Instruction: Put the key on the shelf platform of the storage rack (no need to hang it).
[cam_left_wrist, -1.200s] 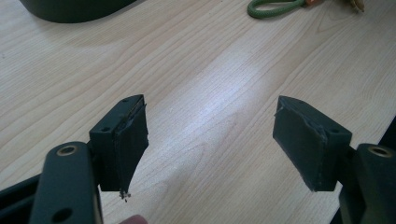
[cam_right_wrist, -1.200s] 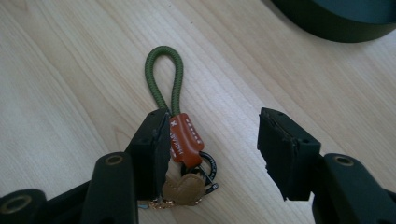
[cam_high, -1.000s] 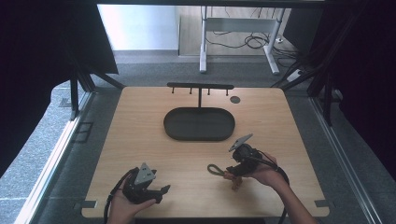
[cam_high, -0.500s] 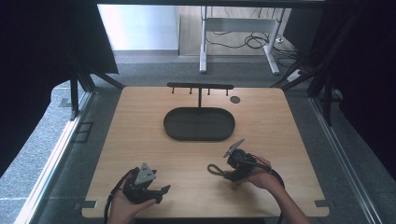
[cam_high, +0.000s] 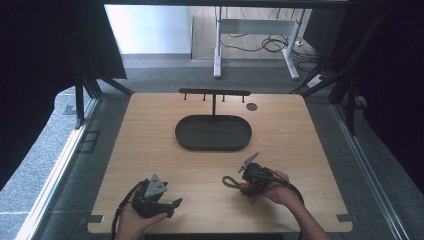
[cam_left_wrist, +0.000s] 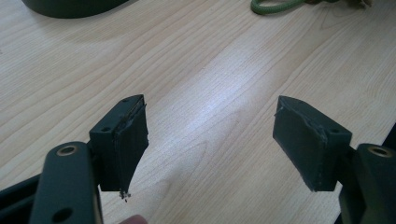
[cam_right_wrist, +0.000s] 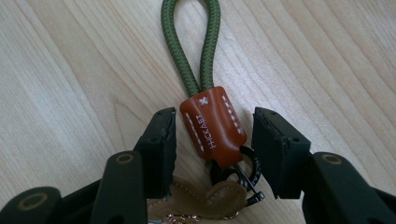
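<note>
A key fob lies on the wooden table (cam_high: 150, 150): a green cord loop (cam_right_wrist: 187, 46) runs into an orange-brown leather wrap (cam_right_wrist: 212, 123), with a black ring and a tan leather tab below it. In the high view the green loop (cam_high: 230, 182) lies at the front right. My right gripper (cam_right_wrist: 215, 119) (cam_high: 245, 184) straddles the leather wrap. Its jaws have just been closing, and a gap still shows on each side of the wrap. My left gripper (cam_left_wrist: 210, 135) (cam_high: 172, 205) rests at the front left, open and holding nothing.
A black oval tray (cam_high: 213, 133) sits mid-table, with a black T-shaped hook rack (cam_high: 214, 92) behind it and a small dark disc (cam_high: 252, 106) at the back right. The left gripper view shows the tray's edge (cam_left_wrist: 70, 7) and the green cord (cam_left_wrist: 275, 5) at the top.
My right hand has come down toward the table over the key fob, and its jaws have narrowed around the leather wrap. The left hand has stayed put.
</note>
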